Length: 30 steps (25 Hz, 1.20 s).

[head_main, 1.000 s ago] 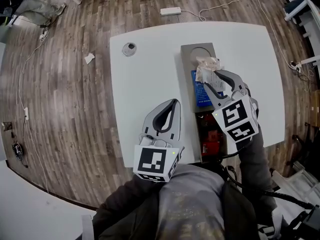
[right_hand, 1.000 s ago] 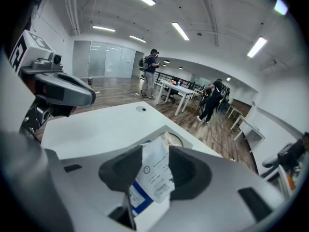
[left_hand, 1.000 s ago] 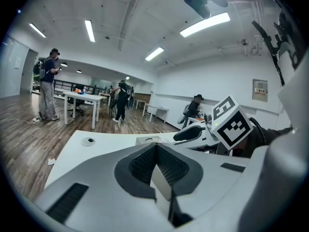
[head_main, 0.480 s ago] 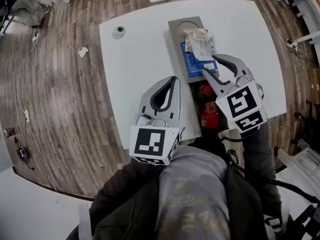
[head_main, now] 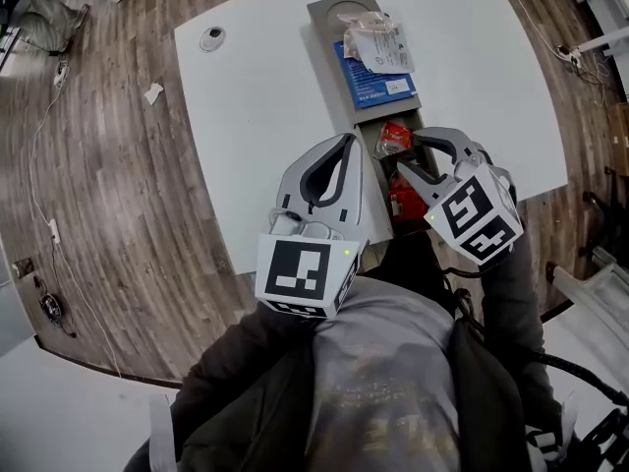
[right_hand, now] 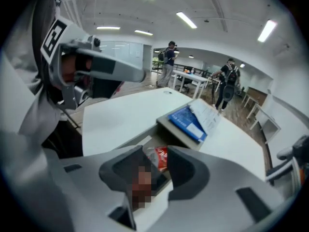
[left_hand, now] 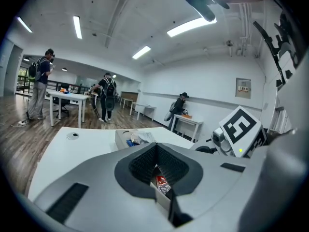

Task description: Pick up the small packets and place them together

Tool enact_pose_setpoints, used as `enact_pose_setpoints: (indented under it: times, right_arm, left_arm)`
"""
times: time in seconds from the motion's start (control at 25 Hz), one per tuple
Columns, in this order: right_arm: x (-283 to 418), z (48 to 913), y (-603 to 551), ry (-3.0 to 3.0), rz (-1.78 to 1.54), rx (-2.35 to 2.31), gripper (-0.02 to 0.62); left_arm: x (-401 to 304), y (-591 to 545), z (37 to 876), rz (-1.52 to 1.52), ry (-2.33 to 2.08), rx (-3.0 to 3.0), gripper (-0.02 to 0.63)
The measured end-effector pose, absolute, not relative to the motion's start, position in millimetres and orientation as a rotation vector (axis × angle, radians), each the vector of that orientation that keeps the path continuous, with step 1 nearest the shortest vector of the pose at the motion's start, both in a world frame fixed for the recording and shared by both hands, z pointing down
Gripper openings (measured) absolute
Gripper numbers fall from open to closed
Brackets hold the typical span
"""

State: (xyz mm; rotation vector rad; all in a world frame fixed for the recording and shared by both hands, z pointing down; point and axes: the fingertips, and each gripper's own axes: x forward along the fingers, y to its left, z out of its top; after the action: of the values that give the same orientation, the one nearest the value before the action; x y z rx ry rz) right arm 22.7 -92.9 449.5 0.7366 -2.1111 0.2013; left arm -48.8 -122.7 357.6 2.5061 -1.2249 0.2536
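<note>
Right gripper [head_main: 408, 152] hung open and empty at the tray's [head_main: 324, 28] near end; red packet [head_main: 391, 138] lay just ahead; probably light, crinkly, slippery; pinch its flat edge; left gripper [head_main: 346, 144] closed, empty.

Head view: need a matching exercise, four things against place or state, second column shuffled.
Things:
1. blue packet
2. red packet
3. round cap
4. left tool

Place or state:
a. jaws together
b. in the nearer part of the tray, next to the right tool
c. under the pale packets
d. alone on the table, left of the tray

Pairs: 1-c, 2-b, 3-d, 4-a
</note>
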Motion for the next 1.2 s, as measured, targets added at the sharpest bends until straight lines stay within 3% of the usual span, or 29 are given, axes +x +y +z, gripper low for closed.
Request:
enact_pose_setpoints:
  times: [0.32, 0.68, 0.76, 0.96, 1.2]
  right_arm:
    - [13, 508, -23, -1.929, 0.177, 0.226, 0.158]
    - [15, 528, -16, -1.737, 0.126, 0.117, 0.155]
    - [15, 527, -20, -1.735, 0.117, 0.125, 0.086]
    - [15, 521, -28, -1.788, 0.156, 0.202, 0.026]
    - [15, 485, -54, -1.944, 0.234, 0.437, 0.023]
  left_arm:
    - [-49, -125, 361, 0.256, -1.231, 2.501, 0.003]
    - [-51, -137, 360, 0.222, -1.244, 2.499, 0.003]
    - [-49, -140, 356, 0.213, -1.242, 2.511, 0.003]
    - [-48, -144, 346, 0.195, -1.244, 2.534, 0.003]
    - [-48, -140, 340, 0.187, -1.245, 2.548, 0.003]
